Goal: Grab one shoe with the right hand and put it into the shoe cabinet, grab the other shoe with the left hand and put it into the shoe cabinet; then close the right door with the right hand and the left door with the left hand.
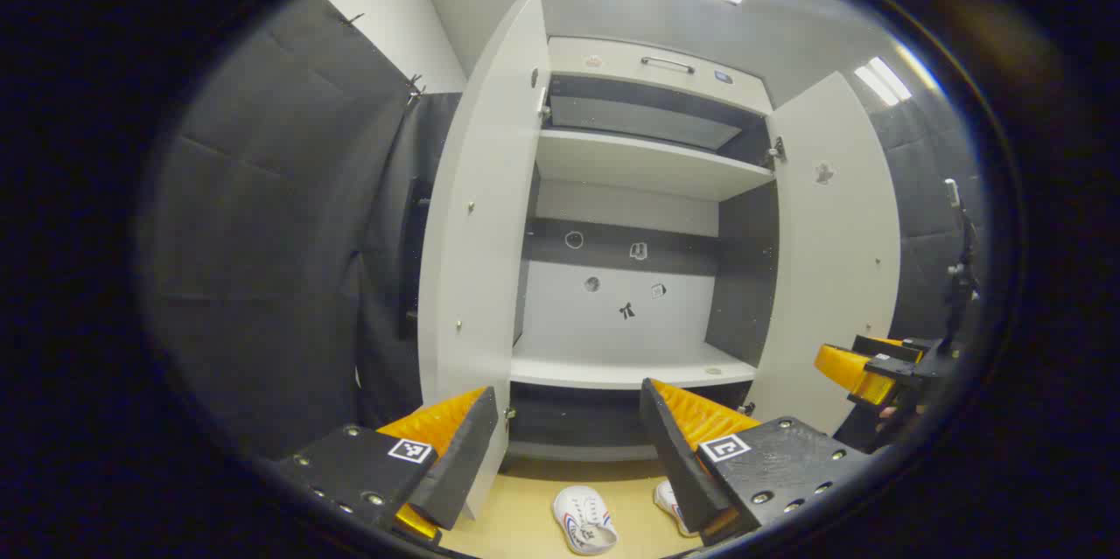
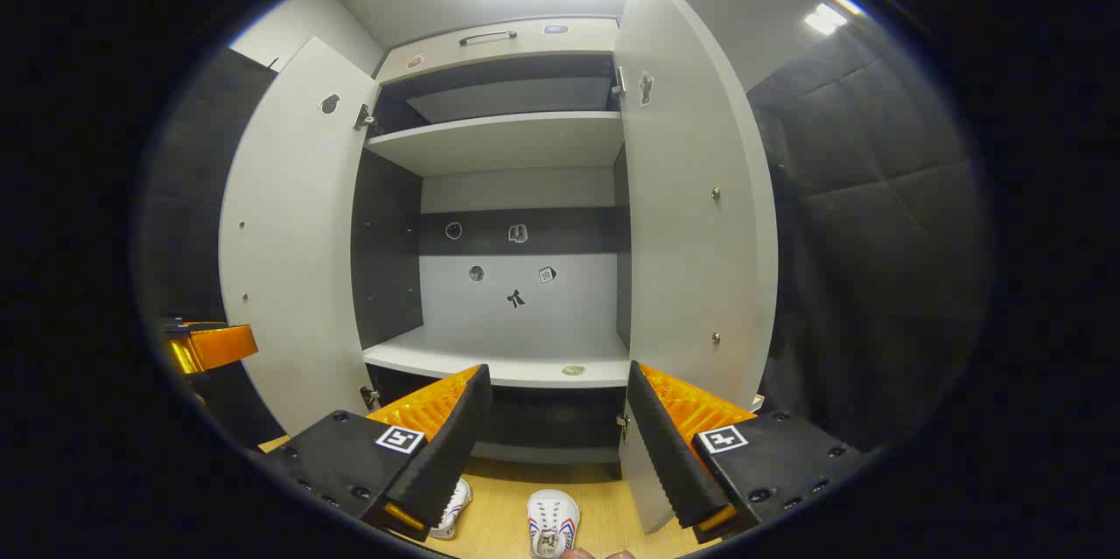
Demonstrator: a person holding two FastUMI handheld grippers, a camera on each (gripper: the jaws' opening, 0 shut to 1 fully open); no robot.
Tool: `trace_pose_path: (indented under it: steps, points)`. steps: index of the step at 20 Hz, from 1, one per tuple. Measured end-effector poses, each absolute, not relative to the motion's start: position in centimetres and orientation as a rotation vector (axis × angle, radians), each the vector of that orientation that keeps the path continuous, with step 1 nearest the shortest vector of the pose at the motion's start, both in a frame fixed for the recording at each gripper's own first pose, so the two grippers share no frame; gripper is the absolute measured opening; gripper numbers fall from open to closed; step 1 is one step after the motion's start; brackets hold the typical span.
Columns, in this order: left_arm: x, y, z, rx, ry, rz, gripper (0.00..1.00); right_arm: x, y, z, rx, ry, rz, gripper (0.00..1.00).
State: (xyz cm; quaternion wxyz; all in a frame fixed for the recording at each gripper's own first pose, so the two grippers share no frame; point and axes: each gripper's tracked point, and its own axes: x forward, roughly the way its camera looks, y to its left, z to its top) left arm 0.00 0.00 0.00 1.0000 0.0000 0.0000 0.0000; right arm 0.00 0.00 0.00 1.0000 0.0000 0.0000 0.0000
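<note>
Two white shoes [image 1: 584, 520] [image 2: 551, 522] lie on the floor near the open shoe cabinet [image 1: 643, 165]. Both the left gripper [image 1: 569, 441] and right gripper [image 2: 556, 432] hang released, holding nothing. Reaching down, a gripper could clip the right door [image 2: 691, 218] or pinch soft fabric and drop the shoe.

Two shoes [image 2: 551, 524] [image 2: 452, 509], one shoe cabinet [image 2: 507, 139], two open doors [image 2: 289, 235] [image 2: 691, 218], two shelves [image 2: 499, 143] [image 2: 499, 362].

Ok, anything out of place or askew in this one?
Nothing stands out. Both shoes lie on the floor before the shoe cabinet, doors wide open, shelves bare; both grippers are open.
</note>
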Motion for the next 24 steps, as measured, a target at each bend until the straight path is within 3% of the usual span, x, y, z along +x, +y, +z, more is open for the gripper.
trace_pose_path:
  steps: [2,17,24]
  points:
    - [0.0,0.3,-0.2,0.037,0.001,-0.003,0.94,0.0,0.0,-0.3,0.004,0.007,-0.02,0.96]
    - [-1.5,0.5,-2.2,0.075,0.03,-0.029,0.94,0.2,0.9,-1.4,-0.004,0.1,-0.034,0.98]
    - [-1.9,0.3,-3.2,0.062,0.048,-0.027,0.94,3.1,2.5,-4.7,0.017,0.211,0.025,0.98]
